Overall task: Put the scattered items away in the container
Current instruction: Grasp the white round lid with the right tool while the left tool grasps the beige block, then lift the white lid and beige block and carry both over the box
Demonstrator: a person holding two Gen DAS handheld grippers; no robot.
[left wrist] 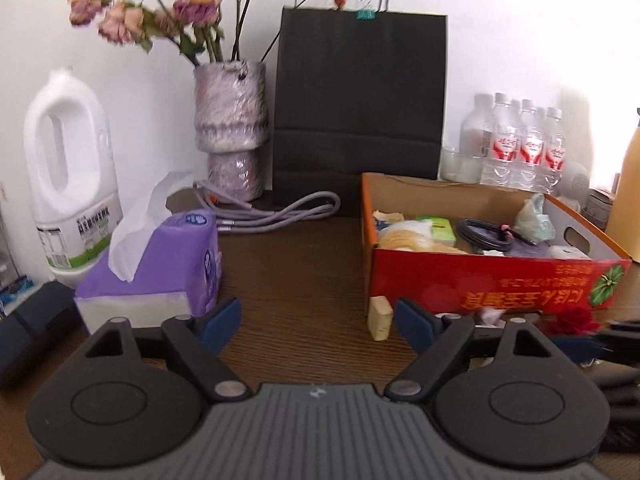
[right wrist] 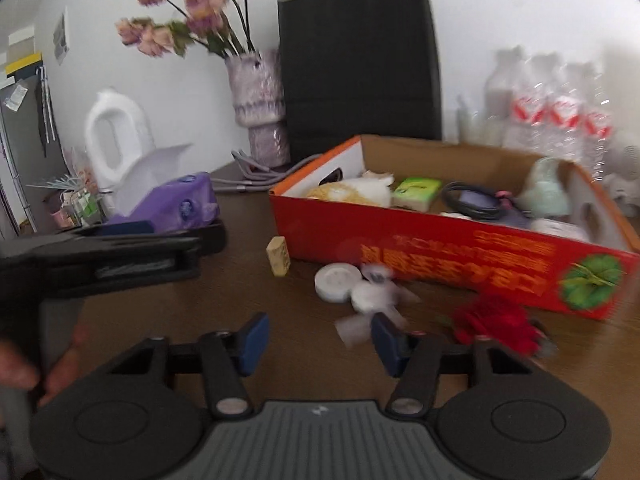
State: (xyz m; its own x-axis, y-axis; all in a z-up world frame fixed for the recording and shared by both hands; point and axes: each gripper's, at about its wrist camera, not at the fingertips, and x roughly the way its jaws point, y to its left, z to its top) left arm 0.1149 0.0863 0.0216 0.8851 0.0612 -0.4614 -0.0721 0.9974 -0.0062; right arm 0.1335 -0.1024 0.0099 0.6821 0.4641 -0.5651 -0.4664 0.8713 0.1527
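A: What is seen in the left wrist view?

B: The left tool (left wrist: 318,322) is seen low in the frame with its jaws spread wide and nothing held between them; only bare brown surface (left wrist: 296,280) is framed there. The red cardboard box (left wrist: 480,280) is placed at right of centre, already filled with a coiled black cable (left wrist: 486,234) and a green packet (left wrist: 436,227). A small beige block (left wrist: 380,317) is stood just beside the box's lower left corner. A purple tissue pack (left wrist: 176,264) is found at left, with a white jug (left wrist: 68,184) behind it.

A: And the right wrist view?

B: The right tool (right wrist: 318,344) is shown at the bottom, its jaws partly apart and gripping nothing. A crumpled white wrapper (right wrist: 372,304) is seen just above its right finger (right wrist: 386,342), though contact cannot be judged through the blur. A white round disc (right wrist: 336,282) and the beige block (right wrist: 279,256) are laid in front of the box (right wrist: 460,264). A red flower (right wrist: 496,324) is seen at lower right, near the box's front wall. The left tool (right wrist: 140,244) is seen side-on at middle left; its opening cannot be told from here.
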